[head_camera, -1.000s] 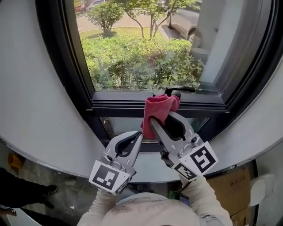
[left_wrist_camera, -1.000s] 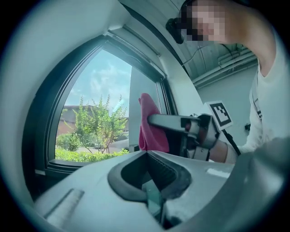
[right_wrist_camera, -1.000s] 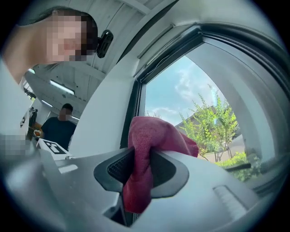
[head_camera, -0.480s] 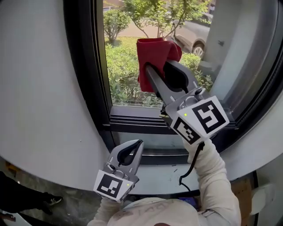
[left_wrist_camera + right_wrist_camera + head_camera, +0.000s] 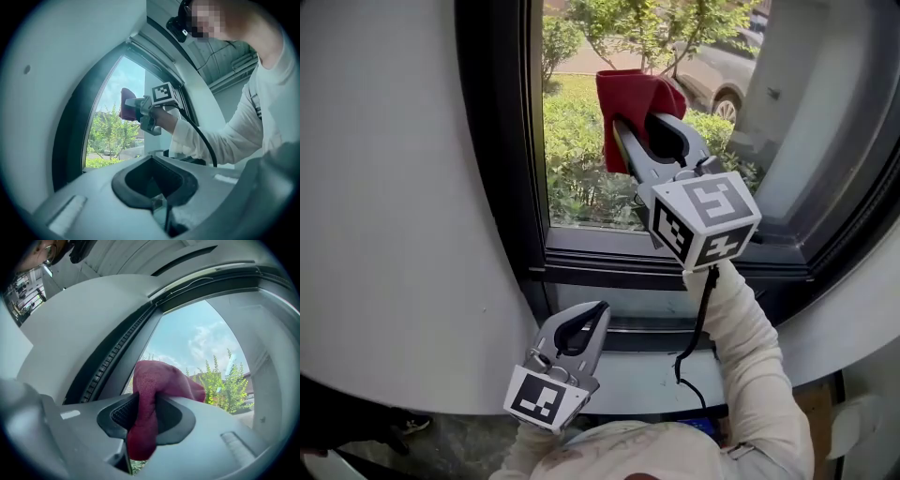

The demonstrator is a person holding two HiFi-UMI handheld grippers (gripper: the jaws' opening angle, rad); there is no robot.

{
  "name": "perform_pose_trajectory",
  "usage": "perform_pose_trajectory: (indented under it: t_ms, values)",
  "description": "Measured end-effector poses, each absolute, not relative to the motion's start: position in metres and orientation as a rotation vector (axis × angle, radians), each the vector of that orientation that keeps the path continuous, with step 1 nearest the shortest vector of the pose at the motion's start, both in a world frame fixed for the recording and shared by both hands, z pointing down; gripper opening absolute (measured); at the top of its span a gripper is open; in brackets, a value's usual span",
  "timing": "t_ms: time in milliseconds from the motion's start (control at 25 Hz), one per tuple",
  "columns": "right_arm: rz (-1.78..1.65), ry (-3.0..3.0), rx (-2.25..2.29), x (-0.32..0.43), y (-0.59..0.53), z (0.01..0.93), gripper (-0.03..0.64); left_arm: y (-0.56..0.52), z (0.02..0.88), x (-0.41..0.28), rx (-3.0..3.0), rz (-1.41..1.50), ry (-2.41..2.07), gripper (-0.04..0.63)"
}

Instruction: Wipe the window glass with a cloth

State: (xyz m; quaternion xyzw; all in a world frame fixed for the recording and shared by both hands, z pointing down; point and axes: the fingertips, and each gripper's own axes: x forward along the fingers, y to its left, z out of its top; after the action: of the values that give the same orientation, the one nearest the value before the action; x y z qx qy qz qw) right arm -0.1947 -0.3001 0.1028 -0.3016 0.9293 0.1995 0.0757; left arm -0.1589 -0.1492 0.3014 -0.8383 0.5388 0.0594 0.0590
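Currently the window glass (image 5: 581, 150) is filling the upper centre of the head view. It is a tall clear pane, smooth and hard, with its long axis running up and down and shrubs showing through it. A dark frame (image 5: 499, 141) is bordering it on the left, and a matt white wall (image 5: 394, 206) is curving away beyond that.

The right gripper (image 5: 636, 127) is reaching up and forward on an outstretched sleeve. Its jaws are pointing at the pane and clamping the cloth (image 5: 630, 94). The cloth is red and soft, with a fine nap, and it is bunching into a rounded wad. In the right gripper view most of it (image 5: 154, 380) is bulging out past the fingertips toward the glass, while a short tail is hanging down through the jaw opening. So the wad is sitting between the fingertips and the pane, near the left edge of the glass. No view is showing whether it is actually touching.

The left gripper (image 5: 598, 311) is hanging low by the sill (image 5: 628, 375), well apart from the cloth. Its jaws are closed together with nothing between them.

Judgement: the right arm is much the nearer, and the coming stroke is calling for a push straight forward, then travel along the pane's long axis.
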Motion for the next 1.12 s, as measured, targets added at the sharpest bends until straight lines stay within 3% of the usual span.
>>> perform_pose_trajectory:
  t_ms: [360, 1120]
  values:
    - [0.591, 2.786, -0.972, -0.18, -0.312, 0.102, 0.118, -0.153, 0.304, -0.157, -2.557, 0.191, 1.609, 0.0]
    - [0.502, 2.678, -1.3, -0.023, -0.356, 0.095, 0.118, -0.17, 0.308, -0.089, -2.705, 0.136, 1.433, 0.0]
